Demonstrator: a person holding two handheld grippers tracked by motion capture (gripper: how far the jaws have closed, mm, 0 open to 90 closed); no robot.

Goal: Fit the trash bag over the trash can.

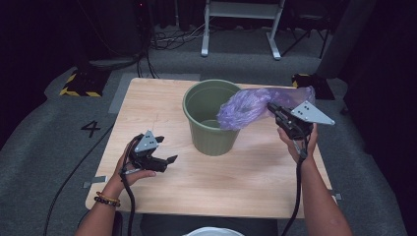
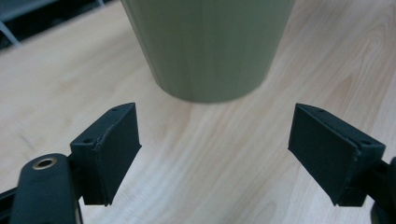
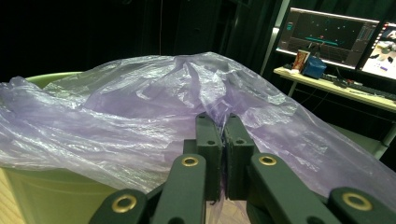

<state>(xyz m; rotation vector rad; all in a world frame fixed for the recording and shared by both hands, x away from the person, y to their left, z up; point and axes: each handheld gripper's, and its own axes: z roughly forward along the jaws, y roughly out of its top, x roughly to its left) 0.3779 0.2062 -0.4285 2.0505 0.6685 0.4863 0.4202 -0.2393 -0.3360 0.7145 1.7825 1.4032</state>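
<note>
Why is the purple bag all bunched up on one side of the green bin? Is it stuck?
It isn't fitted yet. The purple bag hangs crumpled over the right rim of the green bin, pinched shut in the right gripper. The left gripper is open, holding nothing. Nothing looks spilled or broken.

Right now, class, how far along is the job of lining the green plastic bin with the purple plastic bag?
Done: the right gripper is shut on the thin purple plastic bag and has it at the round green plastic bin. In hand: the bag drapes over the bin's right rim, bunched rather than spread. Left: opening it and fitting it around the rim; the left gripper is open and empty beside the bin.
</note>
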